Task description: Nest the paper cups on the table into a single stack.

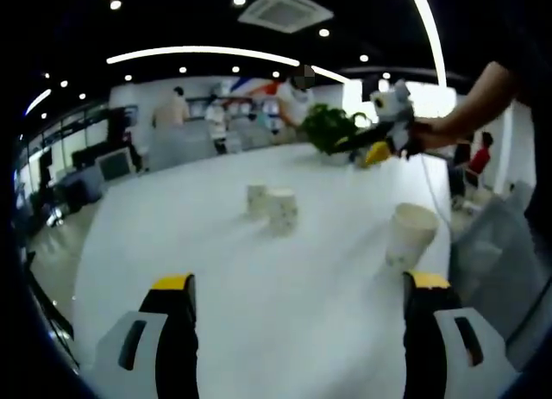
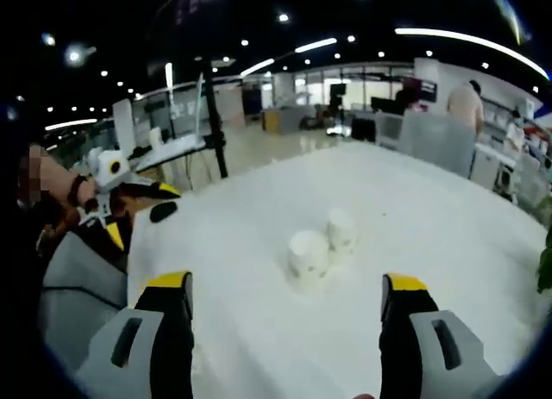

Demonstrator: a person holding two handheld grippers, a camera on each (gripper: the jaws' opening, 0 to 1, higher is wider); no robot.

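Left gripper (image 1: 297, 300): jaws spread wide, nothing between them, hovering above the table.
Right gripper (image 2: 285, 304): jaws parted just as wide, nothing gripped.
Right gripper in the left gripper view (image 1: 379, 145): held aloft.
Right hand (image 1: 431, 136): clutched its handle, forearm outstretched.

Left gripper (image 1: 297, 308): two black jaws tipped with yellow pads are seen, each flanked by a grey housing with a dark slot. Right gripper (image 2: 286, 308): the same black jaws, yellow tips and slotted grey housings are shown.
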